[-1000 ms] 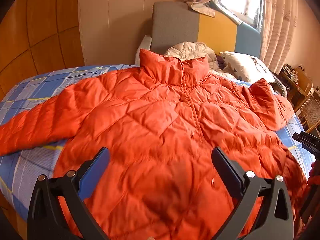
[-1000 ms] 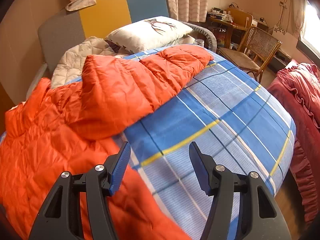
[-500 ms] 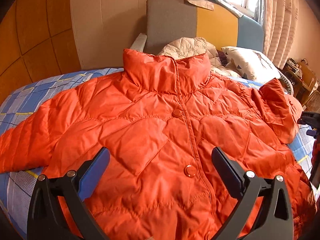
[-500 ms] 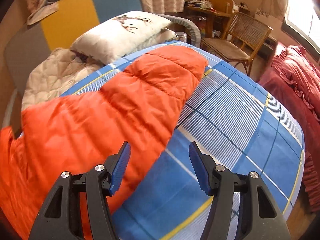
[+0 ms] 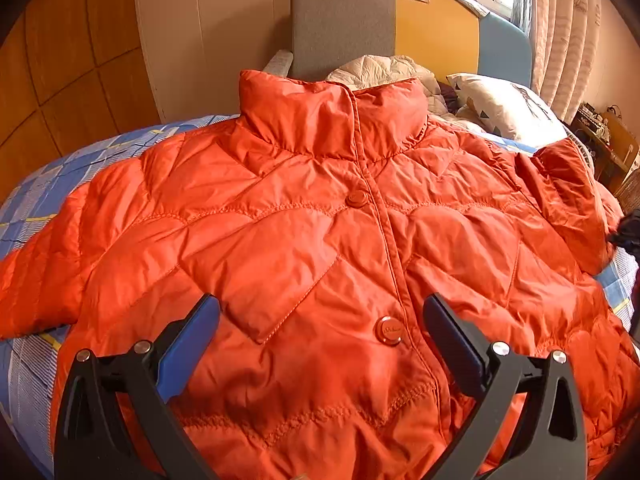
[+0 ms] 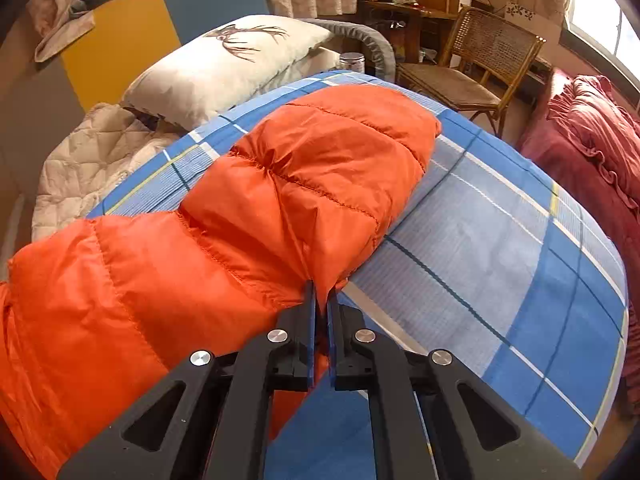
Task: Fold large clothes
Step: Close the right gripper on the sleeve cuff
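Observation:
An orange quilted puffer jacket lies face up on a bed with a blue plaid cover, collar toward the headboard, front buttoned. My left gripper is open and hovers over the jacket's chest, around the lower button. In the right wrist view the jacket's right sleeve stretches across the cover. My right gripper is shut on the sleeve's lower edge, pinching a fold of orange fabric. The right gripper also shows at the right edge of the left wrist view.
A headboard in grey, yellow and blue stands behind. A white pillow and a beige quilt lie at the head of the bed. A wicker chair and a red ruffled bedspread stand beyond the right bed edge.
My right gripper moved onto the sleeve and closed on its edge. My left gripper moved forward up the jacket toward the collar and stayed open.

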Tool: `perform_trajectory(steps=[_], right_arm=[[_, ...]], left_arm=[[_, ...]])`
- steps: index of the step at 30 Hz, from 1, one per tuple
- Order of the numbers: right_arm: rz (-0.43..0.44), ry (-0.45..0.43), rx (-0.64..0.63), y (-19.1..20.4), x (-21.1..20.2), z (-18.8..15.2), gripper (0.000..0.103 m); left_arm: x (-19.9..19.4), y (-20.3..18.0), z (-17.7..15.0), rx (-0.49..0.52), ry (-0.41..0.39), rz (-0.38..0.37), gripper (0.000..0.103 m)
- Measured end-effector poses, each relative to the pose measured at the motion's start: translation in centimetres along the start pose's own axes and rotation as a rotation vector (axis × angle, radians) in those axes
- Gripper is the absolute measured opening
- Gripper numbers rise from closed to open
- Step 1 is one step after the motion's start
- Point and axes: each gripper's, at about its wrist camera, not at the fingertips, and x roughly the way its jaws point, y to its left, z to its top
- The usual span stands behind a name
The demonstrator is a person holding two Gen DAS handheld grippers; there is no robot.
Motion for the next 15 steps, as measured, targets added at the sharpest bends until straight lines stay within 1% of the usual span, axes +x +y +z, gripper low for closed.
perform_trajectory(steps=[2, 5, 6, 8, 9, 10, 11, 12, 13, 15], right_arm=[[-0.043, 0.002, 0.011, -1.5, -1.0, -1.1, 0.003], [-0.067, 0.022, 0.038, -3.1, -1.8, -2.8, 0.003], [-0.068, 0.034, 0.055, -3.6, -2.0, -3.4, 0.003], [-0.043, 0.036, 0.105, -4.6, -2.2, -4.1, 0.004], [-0.036, 0.04, 0.14, -5.3, -2.2, -4.1, 0.01], [-0.03, 0.037, 0.17, -5.9, -2.3, -4.2, 0.026], [-0.037, 0.035, 0.203, -6.6, -2.3, -4.1, 0.049], [-0.034, 0.03, 0.236, -7.2, -2.3, -4.0, 0.06], [-0.036, 0.028, 0.256, -7.7, -2.2, -4.0, 0.069], [-0.037, 0.033, 0.286, -8.7, -1.5, -3.5, 0.069]], left_arm=[[-0.3, 0.0, -0.2, 0.005, -0.003, 0.0, 0.101], [-0.7, -0.1, -0.5, 0.012, -0.007, -0.007, 0.101], [-0.9, -0.2, -0.6, 0.018, -0.008, -0.008, 0.101], [-1.5, -0.2, -0.9, 0.027, -0.016, -0.015, 0.101], [-1.8, -0.2, -1.0, 0.032, -0.023, -0.017, 0.101], [-2.1, -0.2, -1.1, 0.038, -0.028, -0.018, 0.101], [-2.5, -0.2, -1.2, 0.045, -0.033, -0.018, 0.101], [-2.7, -0.2, -1.3, 0.051, -0.035, -0.021, 0.101], [-3.0, -0.1, -1.3, 0.057, -0.039, -0.023, 0.101], [-3.2, 0.1, -1.4, 0.062, -0.045, -0.018, 0.101]])
